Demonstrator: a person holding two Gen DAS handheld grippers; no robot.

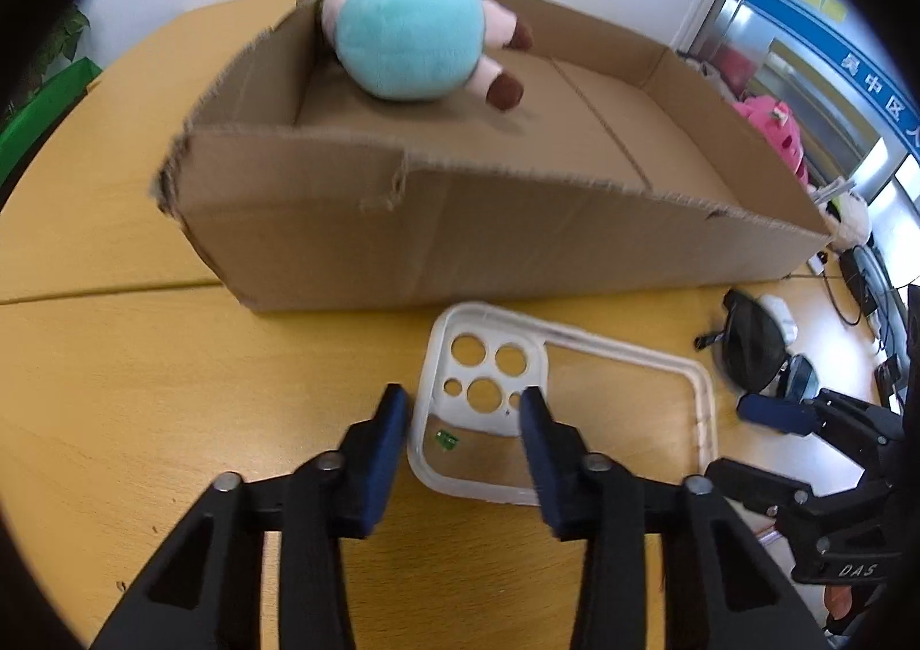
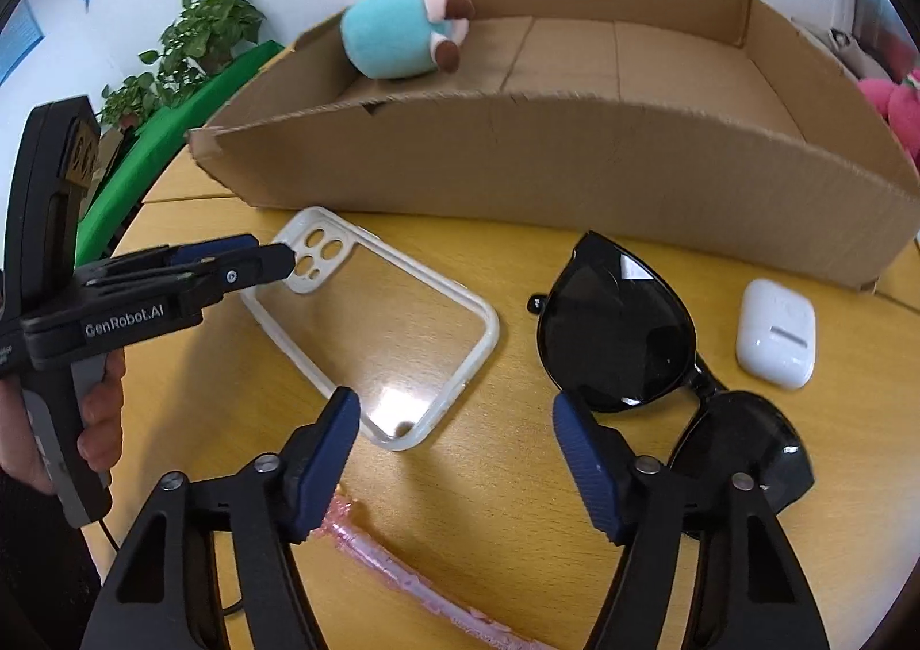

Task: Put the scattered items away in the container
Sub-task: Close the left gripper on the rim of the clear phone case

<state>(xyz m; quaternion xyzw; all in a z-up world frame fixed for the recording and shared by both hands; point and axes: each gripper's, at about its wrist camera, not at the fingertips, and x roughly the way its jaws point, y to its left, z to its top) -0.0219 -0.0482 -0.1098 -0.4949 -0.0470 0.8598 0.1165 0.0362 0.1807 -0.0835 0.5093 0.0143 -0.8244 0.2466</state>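
Note:
A clear phone case [image 1: 575, 339] with a white rim lies flat on the wooden table in front of an open cardboard box [image 1: 460, 225]. My left gripper [image 1: 464, 403] straddles the case's camera-hole corner, jaws open, pads apart from the thin rim. In the right wrist view the left gripper [image 2: 282, 259] tips sit at that same corner of the case [image 2: 489, 322]. My right gripper [image 2: 454, 414] is open over the case's near corner, with black sunglasses [image 2: 615, 334] just right of it. A teal and pink plush toy [image 2: 391, 35] lies inside the box [image 2: 517, 161].
A white earbud case [image 2: 776, 334] sits right of the sunglasses. A pink wrapped stick [image 2: 402, 564] lies under my right gripper. A hand [image 2: 103, 420] holds the left gripper's handle. Pink plush toys [image 2: 897, 104] lie beyond the box; a plant [image 2: 201, 35] stands far left.

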